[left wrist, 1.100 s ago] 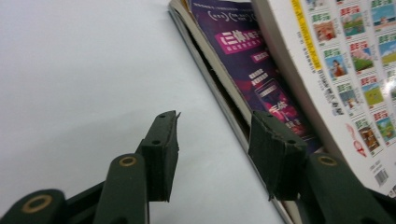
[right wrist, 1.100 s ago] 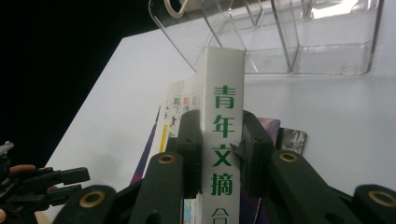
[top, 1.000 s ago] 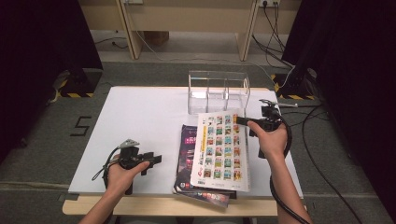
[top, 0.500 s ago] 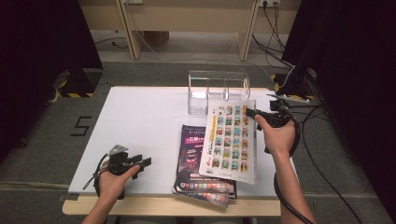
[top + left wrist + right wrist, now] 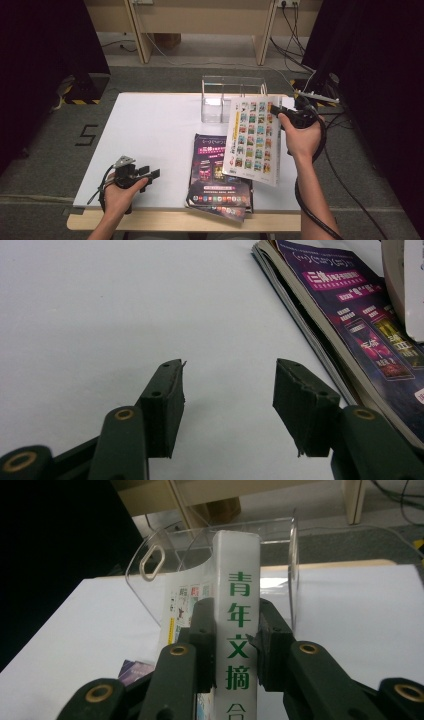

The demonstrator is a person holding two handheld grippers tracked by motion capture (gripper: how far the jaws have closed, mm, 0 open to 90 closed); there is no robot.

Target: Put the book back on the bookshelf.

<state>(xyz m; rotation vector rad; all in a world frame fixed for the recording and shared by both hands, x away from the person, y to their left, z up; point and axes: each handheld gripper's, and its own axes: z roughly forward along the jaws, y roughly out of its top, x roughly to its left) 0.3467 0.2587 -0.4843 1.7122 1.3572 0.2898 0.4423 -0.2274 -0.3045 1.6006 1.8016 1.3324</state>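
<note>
The left gripper [image 5: 150,174] is held low near the table edge; its jaws have just been opening, with nothing between them. The right gripper [image 5: 278,113] is raised, apparently tilted, its jaws clamped.

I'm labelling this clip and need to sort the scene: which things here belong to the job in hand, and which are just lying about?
In the job:
- white book, clamped at its spine by the right gripper
- clear acrylic rack, behind the book
- purple magazine, on the table

Just about:
- left gripper, fingers apart over bare table, nothing between them
- cables on the floor
</note>
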